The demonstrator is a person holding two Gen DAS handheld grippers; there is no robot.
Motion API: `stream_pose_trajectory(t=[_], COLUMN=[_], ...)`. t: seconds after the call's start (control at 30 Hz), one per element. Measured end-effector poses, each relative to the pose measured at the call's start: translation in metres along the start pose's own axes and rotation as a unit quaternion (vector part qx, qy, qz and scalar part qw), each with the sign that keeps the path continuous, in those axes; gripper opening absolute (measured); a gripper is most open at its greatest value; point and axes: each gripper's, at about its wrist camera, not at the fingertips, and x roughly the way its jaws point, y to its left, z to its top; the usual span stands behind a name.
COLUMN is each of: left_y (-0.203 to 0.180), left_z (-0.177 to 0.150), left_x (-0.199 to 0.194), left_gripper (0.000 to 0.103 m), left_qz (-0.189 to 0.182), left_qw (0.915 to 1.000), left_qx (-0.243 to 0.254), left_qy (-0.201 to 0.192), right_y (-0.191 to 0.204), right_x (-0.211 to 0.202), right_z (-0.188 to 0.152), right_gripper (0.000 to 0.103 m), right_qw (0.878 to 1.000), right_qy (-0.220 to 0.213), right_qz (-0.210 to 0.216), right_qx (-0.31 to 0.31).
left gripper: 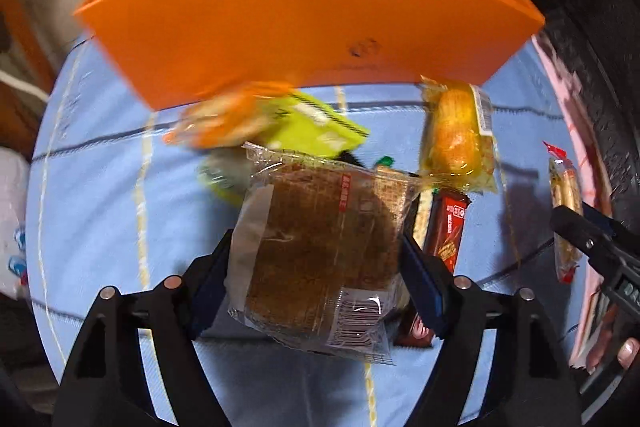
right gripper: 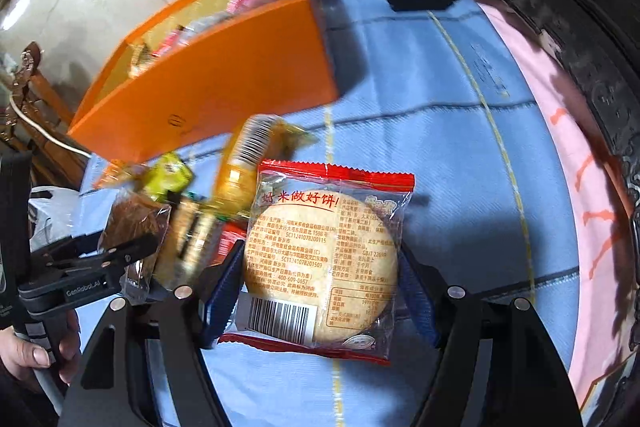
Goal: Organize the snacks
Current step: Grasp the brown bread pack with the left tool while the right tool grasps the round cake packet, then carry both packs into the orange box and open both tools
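Snacks in both grips — my left hand-held gripper (left gripper: 316,267) clamps a brown cake packet (left gripper: 320,251); my right hand-held gripper (right gripper: 320,283) clamps a rice cracker packet (right gripper: 324,259); orange box (left gripper: 304,19) beyond.

Tall orange cardboard box (left gripper: 304,23): plain orange outside, yellowish inside, small dark mark on front wall.
Light-blue woven tablecloth (left gripper: 100,195): grid of dark-blue and pale-yellow lines.
Clear-wrapped brown round cake (left gripper: 320,251): brown crumb, white barcode patch, red print strip.
Clear packet of pale round rice cracker (right gripper: 324,259): beige disc, red zigzag-edged ends, red characters, black-on-white barcode.
Golden-yellow wrapped bun (left gripper: 456,135): orange-yellow, transparent yellow film.
Lime-green flat packet (left gripper: 316,125): green with white patches.
Dark-red biscuit bar (left gripper: 446,231).
Pink cloth strip (right gripper: 560,131): orange marks.
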Motion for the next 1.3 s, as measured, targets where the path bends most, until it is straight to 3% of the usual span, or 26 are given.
stream_pose_trajectory(t=[0.3,0.53,0.7,1.03,1.1,1.17,1.23,1.3], left_y=[0.055,0.055,0.046,0.037,0.038,0.039,0.041,0.043], left_z=[-0.011,0.028,0.068,0.150,0.166,0.184,0.185,0.176], left_x=[-0.074,-0.111,-0.122,-0.116,-0.109,-0.096,-0.088,-0.084], left_gripper=[0.076,0.076,0.076,0.076,0.082,0.096,0.096,0.097], left_qz=[-0.037,-0.034,-0.032,-0.027,-0.027,0.024,0.037,0.026], left_qw=[0.9960,0.9932,0.9907,0.9858,0.9823,0.9817,0.9835,0.9855], left_qx=[-0.068,-0.056,-0.047,-0.052,-0.059,-0.071,-0.074,-0.066], left_qy=[-0.044,-0.096,-0.124,-0.157,-0.176,-0.175,-0.161,-0.154], right_y=[0.036,0.052,0.061,0.088,0.092,0.090,0.087,0.085], right_x=[-0.029,-0.049,-0.064,-0.051,-0.036,-0.017,-0.009,-0.008], right_z=[0.013,0.040,0.080,0.155,0.175,0.186,0.184,0.170], right_gripper=[0.073,0.073,0.073,0.073,0.073,0.076,0.084,0.088], right_qw=[0.998,0.996,0.991,0.985,0.985,0.990,0.992,0.991], right_qy=[-0.029,-0.062,-0.101,-0.144,-0.150,-0.132,-0.119,-0.122], right_qz=[0.038,0.047,0.047,0.046,0.058,0.047,0.042,0.046], right_qx=[-0.029,-0.054,-0.067,-0.079,-0.056,-0.024,-0.001,-0.016])
